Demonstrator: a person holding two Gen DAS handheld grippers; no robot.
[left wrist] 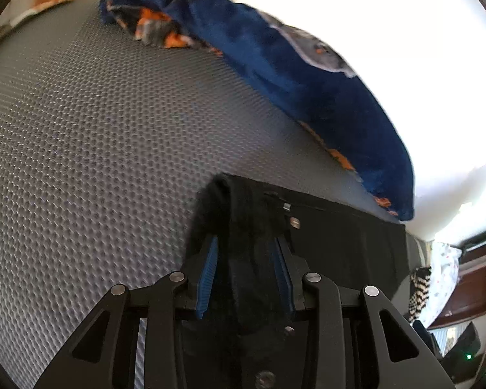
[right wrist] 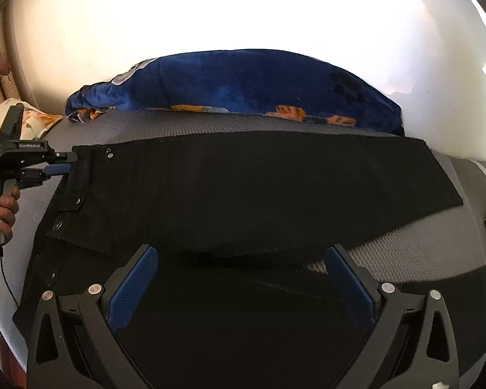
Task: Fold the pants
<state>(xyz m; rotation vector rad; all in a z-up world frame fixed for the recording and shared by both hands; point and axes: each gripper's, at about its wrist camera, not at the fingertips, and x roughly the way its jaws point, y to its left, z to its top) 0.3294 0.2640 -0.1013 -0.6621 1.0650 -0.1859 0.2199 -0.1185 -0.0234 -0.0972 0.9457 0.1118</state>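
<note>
Black corduroy-like cloth is pinched between the blue pads of the left hand-held gripper (left wrist: 246, 275), whose fingers are closed down onto a bunched part of the waistband of the pants (right wrist: 243, 188). In the right wrist view that same gripper is seen at the far left corner of the waistband, close to a metal snap (right wrist: 109, 153). The right hand-held gripper (right wrist: 239, 278) is spread wide and holds nothing; it hangs over the near leg, close to the cloth. The pants lie flat on a grey honeycomb mat (left wrist: 97, 146), waistband to the left, legs running right, the far leg apparently laid partly over the near one. Behind them, at the far edge, a blue fleece blanket (right wrist: 243, 87) is heaped against a pale wall.

The step in hand is judged to be the lengthwise fold. It would be done well if the waistband corner were kept firmly pinched while the near edge is taken up by the free gripper, both lifted together, and the seams matched before the cloth is lowered, so that no crease is trapped and the blanket is not caught.
</note>
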